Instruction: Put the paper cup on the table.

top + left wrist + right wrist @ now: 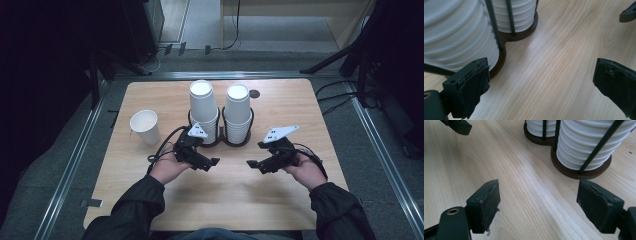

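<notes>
Left gripper (214, 161) spread, nothing between jaws, right gripper (252, 163) spread likewise, cup stacks (220, 112) in holder (223, 142) just beyond both, lone cup (145, 127) left of left gripper, on table (225, 200).

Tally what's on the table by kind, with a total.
Stacks of white paper cups: 2 (left stack, right stack)
Single white paper cup: 1
Dark cup holder: 1
Total: 4
</notes>
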`<state>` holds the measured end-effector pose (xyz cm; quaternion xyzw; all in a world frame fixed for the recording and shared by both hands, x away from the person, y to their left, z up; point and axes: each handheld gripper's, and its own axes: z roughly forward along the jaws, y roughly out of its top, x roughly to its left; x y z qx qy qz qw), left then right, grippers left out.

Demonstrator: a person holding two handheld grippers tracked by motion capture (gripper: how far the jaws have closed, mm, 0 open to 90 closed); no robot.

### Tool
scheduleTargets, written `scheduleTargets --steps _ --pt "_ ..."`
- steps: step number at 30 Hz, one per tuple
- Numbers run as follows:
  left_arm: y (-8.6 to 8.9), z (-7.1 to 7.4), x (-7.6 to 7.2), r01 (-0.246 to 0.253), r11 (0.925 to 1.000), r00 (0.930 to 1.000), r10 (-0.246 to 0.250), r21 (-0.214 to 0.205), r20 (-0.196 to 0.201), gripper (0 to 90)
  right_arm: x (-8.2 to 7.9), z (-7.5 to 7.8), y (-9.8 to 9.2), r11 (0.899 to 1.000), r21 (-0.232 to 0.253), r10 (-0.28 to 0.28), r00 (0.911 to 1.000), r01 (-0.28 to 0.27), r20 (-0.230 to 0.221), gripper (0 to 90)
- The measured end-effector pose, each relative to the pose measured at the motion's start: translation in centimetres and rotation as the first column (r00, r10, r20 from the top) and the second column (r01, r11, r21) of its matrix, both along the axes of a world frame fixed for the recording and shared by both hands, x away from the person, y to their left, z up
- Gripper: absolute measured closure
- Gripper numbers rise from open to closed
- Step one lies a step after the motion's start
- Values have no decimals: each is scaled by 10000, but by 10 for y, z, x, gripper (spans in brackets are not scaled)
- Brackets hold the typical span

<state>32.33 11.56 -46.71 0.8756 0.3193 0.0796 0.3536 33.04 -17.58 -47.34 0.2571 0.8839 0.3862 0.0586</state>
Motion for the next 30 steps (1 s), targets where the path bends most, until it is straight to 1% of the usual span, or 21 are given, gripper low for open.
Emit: scheduleTargets --steps 2,5,6,8,10,17,20,24,30 --pt "-2 0 0 86 9999 10000 -86 -98 -8 11 0 -1 1 10000 -29 39 10000 -39 -28 193" --pt "-5 -1 2 86 9985 9998 -94 -541 -146 11 0 -1 1 10000 -77 55 10000 -55 -20 193" --pt "-6 -1 2 92 9981 9999 -100 -602 -134 12 0 -1 1 9999 -97 56 10000 -57 -11 193" --pt "-9 -2 2 199 9983 9998 -200 -542 -14 12 0 -1 0 9999 -77 76 10000 -76 -8 193" --pt "-12 -2 2 223 9984 9998 -222 -512 9 12 0 0 0 10000 -29 66 10000 -66 3 194" --pt "-17 -1 -1 378 9980 9992 -372 -513 137 12 -2 -1 3 9997 -132 197 9998 -196 57 193" --pt "-17 0 -1 430 9977 9990 -421 -532 179 12 -2 -1 5 9995 -186 246 9997 -245 26 193" --pt "-14 2 -2 424 9965 9990 -411 -726 198 12 -3 -2 6 9993 -210 318 9995 -318 26 193" --pt "-13 3 -3 504 9966 9985 -491 -659 222 12 -4 -2 7 9989 -262 394 9992 -394 12 193"
